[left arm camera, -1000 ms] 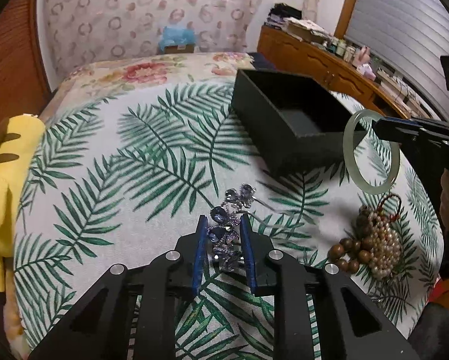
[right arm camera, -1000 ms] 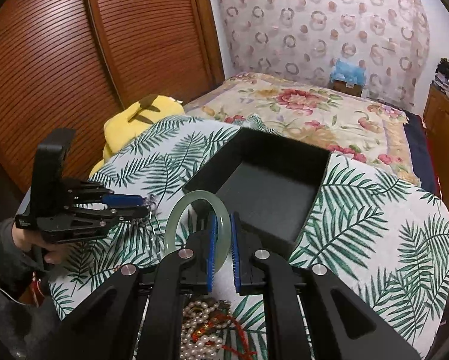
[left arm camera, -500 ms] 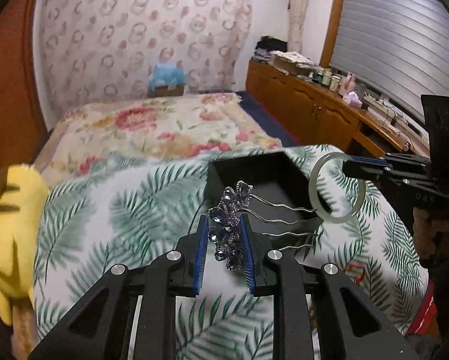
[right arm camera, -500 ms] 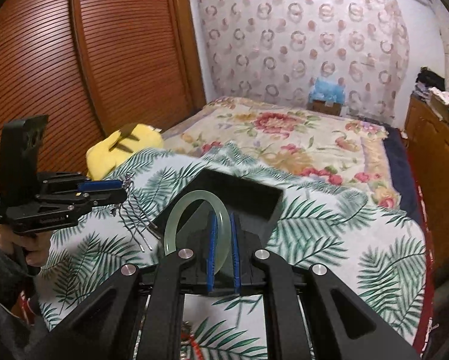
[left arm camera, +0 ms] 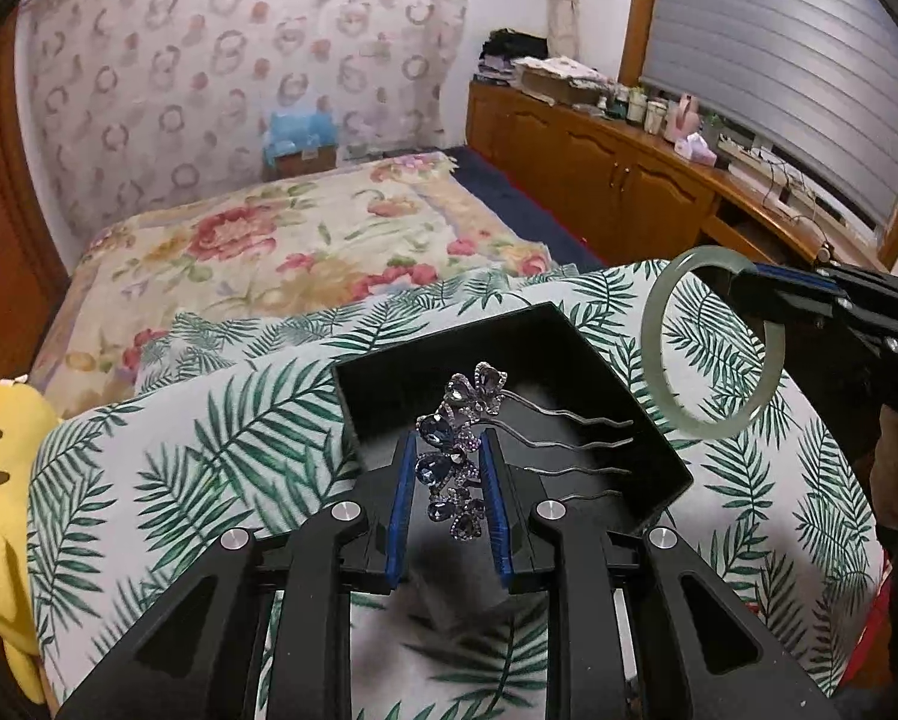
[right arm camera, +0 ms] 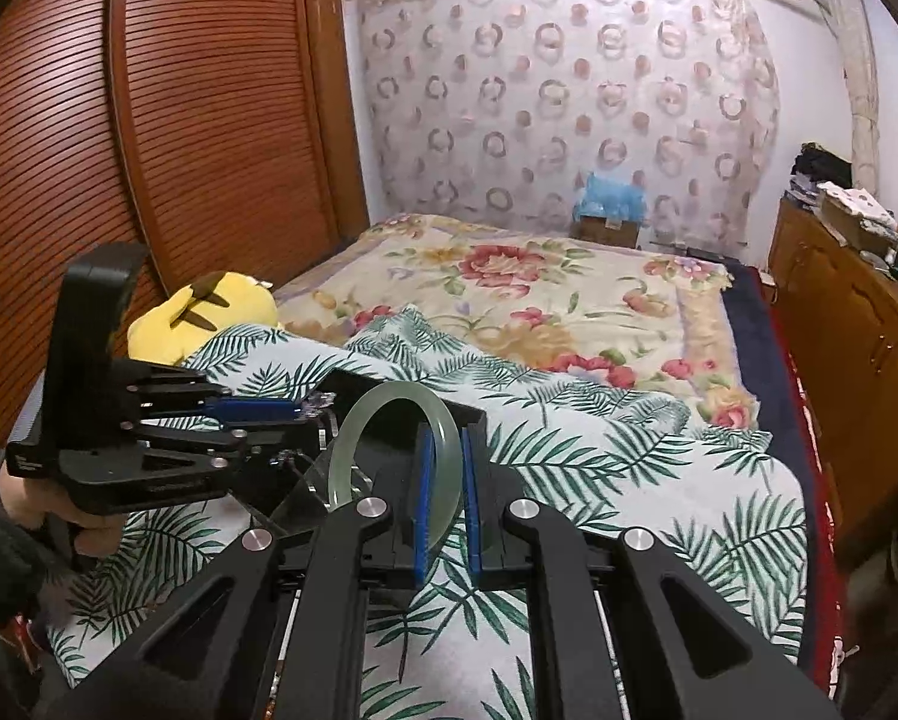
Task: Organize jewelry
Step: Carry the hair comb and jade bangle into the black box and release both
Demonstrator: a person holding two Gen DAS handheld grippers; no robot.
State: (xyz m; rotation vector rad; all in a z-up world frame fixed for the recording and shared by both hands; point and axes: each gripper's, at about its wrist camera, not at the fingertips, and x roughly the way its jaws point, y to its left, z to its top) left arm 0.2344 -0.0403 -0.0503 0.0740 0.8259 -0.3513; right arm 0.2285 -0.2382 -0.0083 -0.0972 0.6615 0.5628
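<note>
**Inspector A:** Largest first. The bed point(right arm camera: 527, 294) carries a floral cover, with a palm-leaf cloth point(left arm camera: 209, 456) spread over its near end. A yellow plush point(right arm camera: 200, 315) lies at the cloth's left edge. A wooden cabinet point(left arm camera: 617, 162) runs along the right wall.

**Inspector B:** And the task's things?

**Inspector A:** An open black box point(left arm camera: 509, 348) rests on the cloth. The left tongs point(left arm camera: 449, 480) are closed on a jewelled comb point(left arm camera: 455, 450), gripped by its gem head; its wavy prongs point right, held above the box interior. The right tongs point(right arm camera: 446, 480) are closed on a pale green bangle point(left arm camera: 713, 342), clamped by its rim and standing upright.

**Inspector B:** Bangle's position against the box?

**Inspector A:** Held in the air near the box's right corner, touching neither box nor cloth.
</note>
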